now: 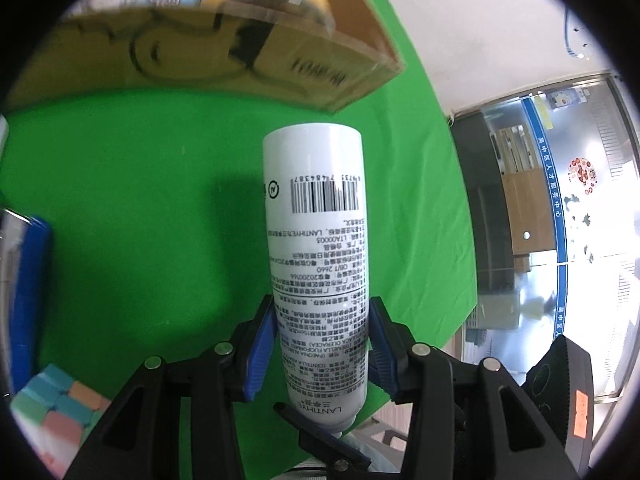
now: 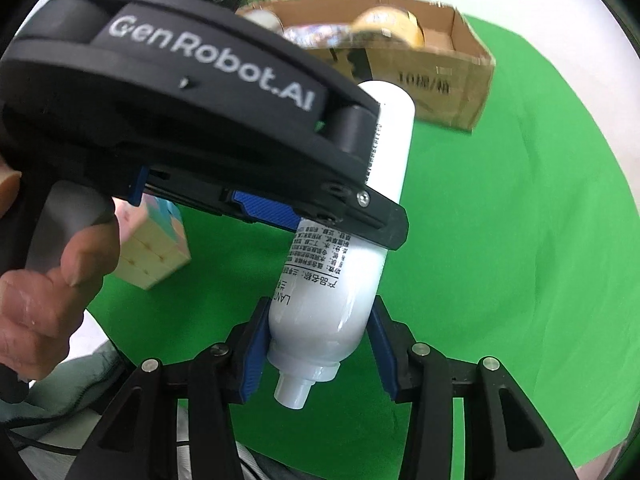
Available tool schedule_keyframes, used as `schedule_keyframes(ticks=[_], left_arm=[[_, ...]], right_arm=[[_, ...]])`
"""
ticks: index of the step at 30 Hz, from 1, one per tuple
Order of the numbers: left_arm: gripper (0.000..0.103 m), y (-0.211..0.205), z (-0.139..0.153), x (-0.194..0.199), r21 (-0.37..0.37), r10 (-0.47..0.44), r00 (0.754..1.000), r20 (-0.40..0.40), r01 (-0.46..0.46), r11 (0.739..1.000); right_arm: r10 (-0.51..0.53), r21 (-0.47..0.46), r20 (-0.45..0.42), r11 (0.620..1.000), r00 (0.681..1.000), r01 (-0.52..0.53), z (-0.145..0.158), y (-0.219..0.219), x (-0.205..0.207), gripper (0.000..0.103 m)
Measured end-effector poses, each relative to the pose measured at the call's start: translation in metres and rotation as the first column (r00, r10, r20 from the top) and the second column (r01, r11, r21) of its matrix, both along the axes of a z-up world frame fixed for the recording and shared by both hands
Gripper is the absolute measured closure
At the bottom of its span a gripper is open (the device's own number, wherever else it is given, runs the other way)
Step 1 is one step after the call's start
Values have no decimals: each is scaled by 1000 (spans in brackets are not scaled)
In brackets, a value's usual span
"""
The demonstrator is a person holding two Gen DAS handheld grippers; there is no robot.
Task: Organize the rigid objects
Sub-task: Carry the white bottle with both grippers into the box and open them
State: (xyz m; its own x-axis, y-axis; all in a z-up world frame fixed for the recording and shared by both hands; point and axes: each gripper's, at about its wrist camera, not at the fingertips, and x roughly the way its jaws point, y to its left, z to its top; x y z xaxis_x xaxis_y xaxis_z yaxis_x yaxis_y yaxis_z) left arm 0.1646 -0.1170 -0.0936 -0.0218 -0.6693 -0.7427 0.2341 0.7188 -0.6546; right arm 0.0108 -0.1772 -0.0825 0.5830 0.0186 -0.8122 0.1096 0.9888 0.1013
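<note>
A white bottle (image 1: 316,248) with a barcode and printed label is held above the green table. My left gripper (image 1: 320,324) is shut on its middle, blue pads against both sides. In the right wrist view the same white bottle (image 2: 340,300) lies between my right gripper's (image 2: 318,322) blue pads near its neck, nozzle toward the camera. The left gripper's body (image 2: 192,120) crosses over the bottle there. A cardboard box (image 1: 224,60) stands behind and also shows in the right wrist view (image 2: 440,76), holding a yellow container (image 2: 392,24) and other items.
A pastel puzzle cube (image 2: 154,252) sits on the green cloth (image 2: 500,240) to the left, also in the left wrist view (image 1: 60,404). A blue object (image 1: 30,288) is at the left edge. A person's hand (image 2: 44,300) grips the left tool.
</note>
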Motion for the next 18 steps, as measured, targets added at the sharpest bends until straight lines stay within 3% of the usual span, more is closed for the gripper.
schedule_keyframes(ticks=[7, 18], left_arm=[[60, 7, 54, 1, -15, 12, 991, 134, -10, 1000], [60, 3, 100, 30, 7, 5, 968, 252, -6, 1000]], right_arm=[[-1, -46, 117, 999, 993, 7, 45, -1, -10, 59], [-7, -81, 186, 996, 983, 22, 86, -22, 21, 59]])
